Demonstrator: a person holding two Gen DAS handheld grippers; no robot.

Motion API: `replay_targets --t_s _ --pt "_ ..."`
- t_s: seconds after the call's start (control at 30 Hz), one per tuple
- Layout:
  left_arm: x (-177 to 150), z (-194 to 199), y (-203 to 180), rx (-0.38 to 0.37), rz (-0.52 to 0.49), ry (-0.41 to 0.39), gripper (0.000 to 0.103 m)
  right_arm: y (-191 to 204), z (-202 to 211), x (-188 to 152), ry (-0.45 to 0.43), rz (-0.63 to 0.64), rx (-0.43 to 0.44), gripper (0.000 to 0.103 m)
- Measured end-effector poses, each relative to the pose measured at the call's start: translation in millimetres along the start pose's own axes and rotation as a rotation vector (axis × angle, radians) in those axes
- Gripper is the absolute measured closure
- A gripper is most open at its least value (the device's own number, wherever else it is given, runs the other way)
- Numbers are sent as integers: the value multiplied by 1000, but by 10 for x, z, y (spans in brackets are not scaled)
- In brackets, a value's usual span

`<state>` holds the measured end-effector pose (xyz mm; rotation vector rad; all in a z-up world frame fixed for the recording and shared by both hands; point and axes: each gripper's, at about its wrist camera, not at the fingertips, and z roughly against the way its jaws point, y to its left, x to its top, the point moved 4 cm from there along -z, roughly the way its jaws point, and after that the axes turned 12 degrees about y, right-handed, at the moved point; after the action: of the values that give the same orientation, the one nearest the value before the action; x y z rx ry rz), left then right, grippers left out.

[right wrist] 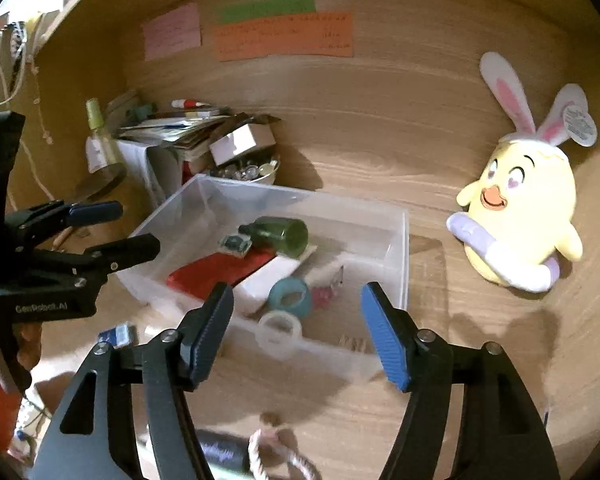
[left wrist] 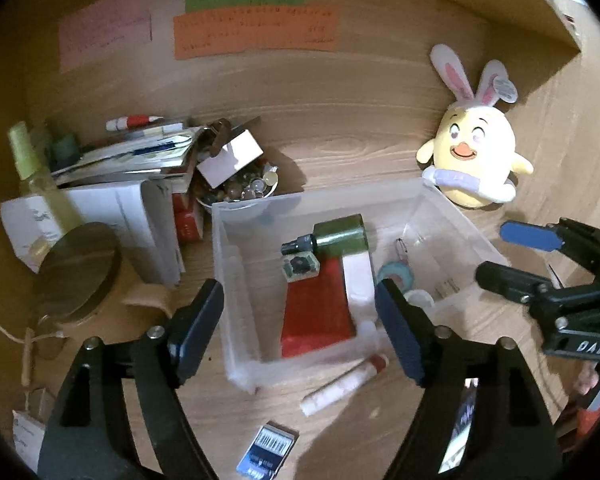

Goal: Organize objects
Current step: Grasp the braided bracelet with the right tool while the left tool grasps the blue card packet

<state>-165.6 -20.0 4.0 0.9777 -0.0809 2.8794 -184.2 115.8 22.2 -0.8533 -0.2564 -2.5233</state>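
Nearest the cameras, both tools are empty: the left gripper stands with its jaws spread wide, nothing between the pads, and the right gripper is likewise parted with no object pinched, so neither is carrying anything at this moment. Just ahead of the left gripper, on the bare wooden desk, a white glue stick with a red cap lies beside the near wall of the clear plastic bin, and a small dark barcode packet lies nearer still; in the right wrist view a dark tube with a braided cord also sits loose by the fingers. These look like pieces not yet sorted. Beyond them the bin already holds a fair share: a red flat pack, a green bottle lying on its side, a small printed eraser-like block, a teal tape ring, a clear tape ring and some clips. Farther back on the left, the pile of papers and boxes, a bowl of beads and a yellow-green spray bottle remain untidy, and the yellow chick plush with rabbit ears stands apart by the back wall. By my reckoning the job is partway done, with the loose near items the likeliest next picks.
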Motion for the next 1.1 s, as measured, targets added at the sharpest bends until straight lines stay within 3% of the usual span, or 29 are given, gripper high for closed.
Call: replay_targets --t_s 0.23,0.57,0.77,1.1 --pt "-303 71 82 -10 2 31 21 23 93 -312 25 5 12 39" --pt "-835 -70 261 10 28 139 21 -132 -196 -843 192 -21 -1 39" --pt "-1105 -186 357 12 50 205 21 -199 -206 -976 240 0 -2 39" --pt "-1260 -261 405 -17 68 247 21 -108 -229 -1023 268 36 33 39"
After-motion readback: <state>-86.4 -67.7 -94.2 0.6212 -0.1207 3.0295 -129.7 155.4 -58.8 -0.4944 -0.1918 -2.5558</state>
